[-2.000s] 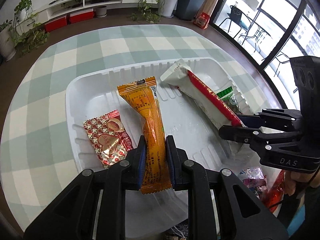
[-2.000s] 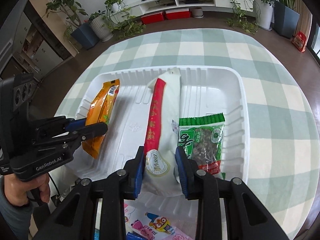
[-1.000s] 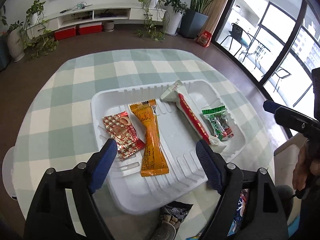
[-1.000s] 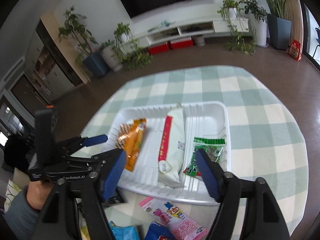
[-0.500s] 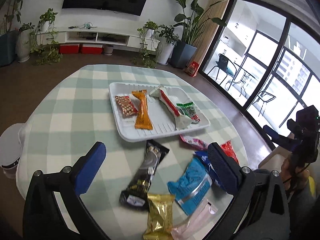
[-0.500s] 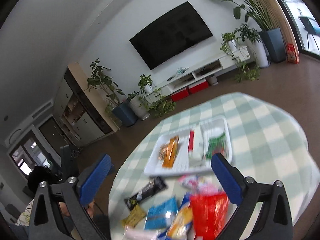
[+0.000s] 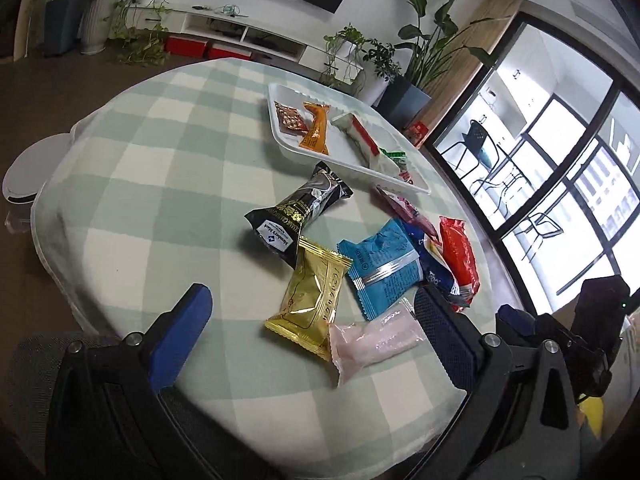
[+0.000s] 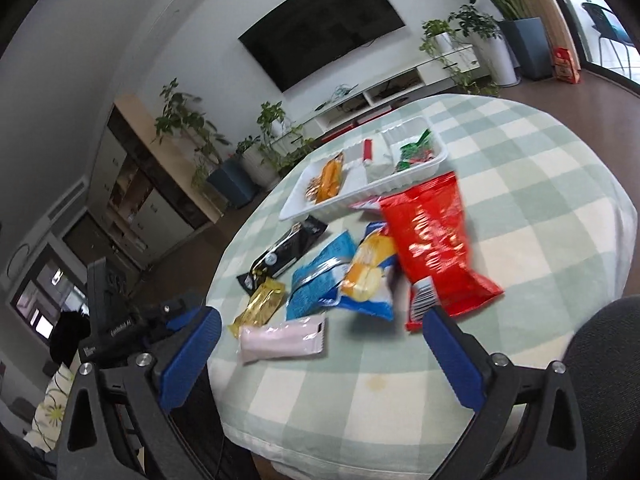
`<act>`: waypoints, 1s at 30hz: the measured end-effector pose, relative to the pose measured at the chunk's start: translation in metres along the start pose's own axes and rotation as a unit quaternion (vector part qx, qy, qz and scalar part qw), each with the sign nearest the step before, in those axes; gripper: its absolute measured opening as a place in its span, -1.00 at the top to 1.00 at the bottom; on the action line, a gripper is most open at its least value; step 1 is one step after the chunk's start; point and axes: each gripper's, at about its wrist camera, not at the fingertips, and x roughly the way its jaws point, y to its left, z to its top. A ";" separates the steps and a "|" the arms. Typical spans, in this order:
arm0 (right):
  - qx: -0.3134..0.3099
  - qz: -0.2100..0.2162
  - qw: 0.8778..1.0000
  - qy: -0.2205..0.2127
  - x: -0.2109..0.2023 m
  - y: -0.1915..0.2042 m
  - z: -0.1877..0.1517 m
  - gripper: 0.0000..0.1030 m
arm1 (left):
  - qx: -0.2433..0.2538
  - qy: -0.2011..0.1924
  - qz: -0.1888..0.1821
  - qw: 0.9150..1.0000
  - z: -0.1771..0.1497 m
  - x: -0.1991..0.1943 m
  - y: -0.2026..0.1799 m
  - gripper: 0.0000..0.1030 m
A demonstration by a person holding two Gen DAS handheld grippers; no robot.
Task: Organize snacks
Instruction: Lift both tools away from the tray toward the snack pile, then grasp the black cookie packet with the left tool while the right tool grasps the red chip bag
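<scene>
Green-and-cream checked cloth covers the round table [image 7: 160,168], in a living room w/ a TV [image 8: 320,36] on the wall and plants along the low white shelf.

Toward the far edge of the table stands the white tray [image 7: 276,128]. It holds four snacks side by side: a red patterned pack [image 7: 291,117], an orange pack [image 7: 316,130], a long white-and-red pack [image 7: 360,136] and a green pack [image 8: 418,150] at the tray's right end.

Between the tray and the near edge lie loose snacks, not in the tray: a black pack [image 7: 300,210] just beside the tray, a gold pack [image 7: 314,294], a blue pack [image 7: 382,266], a pink pack [image 7: 374,340] closest to the near edge, a chips bag [image 8: 366,274] w/ yellow print and a red bag [image 8: 432,244]. Gold pack overlaps one end of the black one; the blue pack, chips bag and red bag overlap each other.

Left gripper [image 7: 312,326] hangs above the near edge, jaws spread wide, nothing between them. Right gripper [image 8: 320,354] is also spread wide and holds nothing, over the near edge by the pink pack. Both are well apart from the tray.
</scene>
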 end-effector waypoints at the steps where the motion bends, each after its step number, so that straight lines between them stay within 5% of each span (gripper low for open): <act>1: -0.008 -0.001 1.000 0.007 0.004 0.004 -0.003 -1.00 | 0.006 0.003 -0.002 1.000 -0.001 0.001 -0.002 -0.99; 8: -0.013 0.019 0.998 0.064 0.024 0.016 -0.026 -1.00 | 0.067 0.023 0.001 0.997 0.009 0.013 -0.019 -0.99; 15: -0.020 0.023 0.997 0.075 0.029 0.017 -0.030 -1.00 | 0.135 0.069 0.028 0.988 0.050 0.041 -0.019 -0.99; 19: -0.017 0.020 0.997 0.077 0.030 0.014 -0.029 -1.00 | 0.189 0.106 0.052 0.975 0.070 0.071 -0.025 -0.98; 24: -0.018 0.020 0.997 0.075 0.030 0.015 -0.028 -1.00 | 0.226 0.142 0.069 0.961 0.093 0.110 -0.027 -0.47; 30: -0.014 0.019 0.997 0.070 0.028 0.011 -0.026 -1.00 | 0.282 0.191 0.091 0.936 0.098 0.145 -0.035 -0.32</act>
